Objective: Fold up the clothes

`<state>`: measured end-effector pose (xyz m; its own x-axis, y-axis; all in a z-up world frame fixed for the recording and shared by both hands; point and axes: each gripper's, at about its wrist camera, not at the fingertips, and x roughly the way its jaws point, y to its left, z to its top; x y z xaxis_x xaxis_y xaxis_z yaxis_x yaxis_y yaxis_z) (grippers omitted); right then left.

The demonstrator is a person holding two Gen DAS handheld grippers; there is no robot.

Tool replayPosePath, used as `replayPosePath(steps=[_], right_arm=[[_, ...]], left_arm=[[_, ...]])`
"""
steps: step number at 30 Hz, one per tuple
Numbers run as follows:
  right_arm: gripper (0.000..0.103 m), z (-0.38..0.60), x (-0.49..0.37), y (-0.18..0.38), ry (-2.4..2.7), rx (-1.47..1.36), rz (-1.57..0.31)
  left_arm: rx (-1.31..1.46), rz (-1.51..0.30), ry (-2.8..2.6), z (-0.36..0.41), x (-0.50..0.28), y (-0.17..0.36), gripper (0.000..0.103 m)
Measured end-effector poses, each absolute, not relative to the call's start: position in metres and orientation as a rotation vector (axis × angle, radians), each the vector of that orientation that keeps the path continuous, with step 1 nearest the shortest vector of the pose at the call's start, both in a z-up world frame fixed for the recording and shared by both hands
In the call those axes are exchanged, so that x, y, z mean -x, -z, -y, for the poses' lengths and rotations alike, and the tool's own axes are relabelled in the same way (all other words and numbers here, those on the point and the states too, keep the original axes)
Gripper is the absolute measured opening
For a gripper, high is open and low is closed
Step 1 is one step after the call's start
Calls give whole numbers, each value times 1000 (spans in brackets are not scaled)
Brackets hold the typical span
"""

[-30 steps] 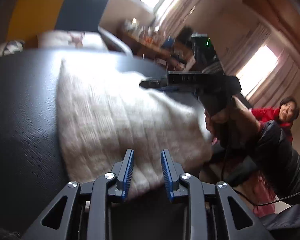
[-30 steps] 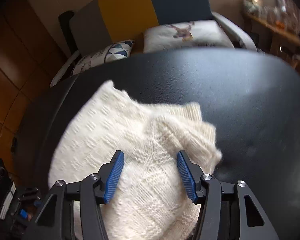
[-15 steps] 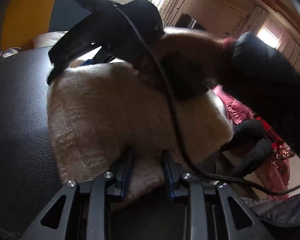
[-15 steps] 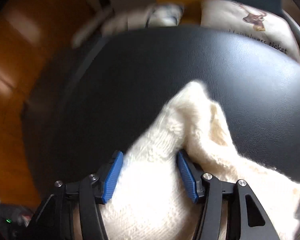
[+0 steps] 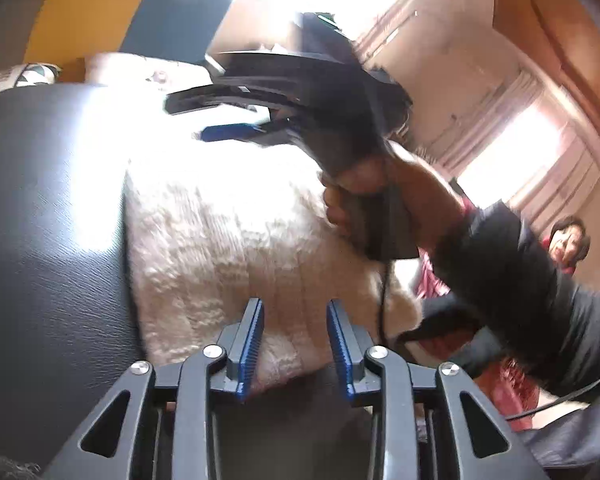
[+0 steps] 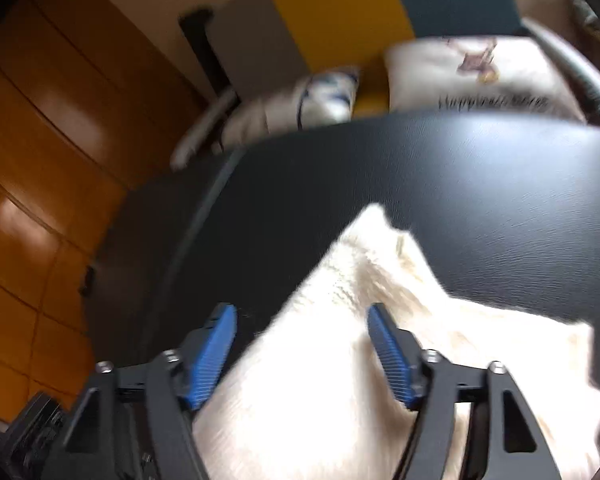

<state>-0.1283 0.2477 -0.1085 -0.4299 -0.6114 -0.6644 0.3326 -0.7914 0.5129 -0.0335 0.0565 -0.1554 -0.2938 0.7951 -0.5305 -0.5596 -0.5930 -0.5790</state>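
On the black table the cream knit sweater lies folded, both the left gripper and right gripper gaping unclenched over it, cushion lettering beyond blurred unreadable.

A lived-in home, most likely a living room.

A sofa upholstered in grey, yellow and dark blue blocks stands behind the black leather-textured desk, with two throw pillows propped on it: a patterned pillow with blue shapes and a cream pillow printed with a small figure and a line of script. Warm wood-panelled doors cover the wall to one side in the right wrist view. In the left wrist view, pale curtains hang beside a bright window, wooden trim runs along the upper wall, and a second person sits in the background in everyday clothes.
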Motion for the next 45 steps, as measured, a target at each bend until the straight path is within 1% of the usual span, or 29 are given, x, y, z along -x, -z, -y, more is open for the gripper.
replayPosePath(steps=[2, 3, 4, 7, 10, 20, 24, 25, 26, 30, 35, 38, 41, 43, 44, 45], right_arm=[[85, -275, 102, 109, 2235, -1213, 499], [87, -289, 89, 109, 2239, -1215, 543], [91, -303, 75, 110, 2243, -1217, 588], [97, -344, 36, 111, 2251, -1221, 721], [98, -378, -1, 129, 2215, -1252, 877], [99, -390, -12, 188, 2083, -1315, 1064], [99, -380, 9, 187, 2084, -1335, 1014], [100, -378, 15, 187, 2082, -1337, 1010], [103, -376, 20, 187, 2079, -1338, 1007], [103, -367, 31, 190, 2046, -1361, 985], [103, -362, 34, 191, 2052, -1386, 954], [103, -361, 31, 189, 2060, -1380, 956], [103, -355, 19, 187, 2093, -1344, 923], [103, -346, 18, 187, 2123, -1348, 823], [103, -342, 19, 186, 2135, -1359, 801], [103, -339, 19, 185, 2146, -1369, 780]], left_arm=[[1009, 409, -1996, -42, 35, 148, 35], [1002, 446, -2001, -34, 39, 145, 35], [995, 482, -2006, -27, 43, 142, 37], [1027, 548, -2022, -14, 60, 145, 39], [1085, 600, -2026, -5, 78, 152, 40], [1260, 810, -1941, -7, 131, 181, 47], [1267, 768, -1906, -24, 149, 184, 49], [1260, 749, -1898, -27, 150, 183, 49], [1252, 734, -1891, -30, 153, 183, 49], [1237, 715, -1856, -34, 167, 187, 52], [1245, 719, -1816, -42, 174, 199, 62], [1229, 734, -1801, -48, 177, 201, 65], [1211, 656, -1825, -58, 175, 197, 65], [1216, 571, -1858, -64, 173, 195, 66], [1235, 512, -1884, -68, 173, 195, 69], [1244, 480, -1896, -68, 173, 194, 70]])
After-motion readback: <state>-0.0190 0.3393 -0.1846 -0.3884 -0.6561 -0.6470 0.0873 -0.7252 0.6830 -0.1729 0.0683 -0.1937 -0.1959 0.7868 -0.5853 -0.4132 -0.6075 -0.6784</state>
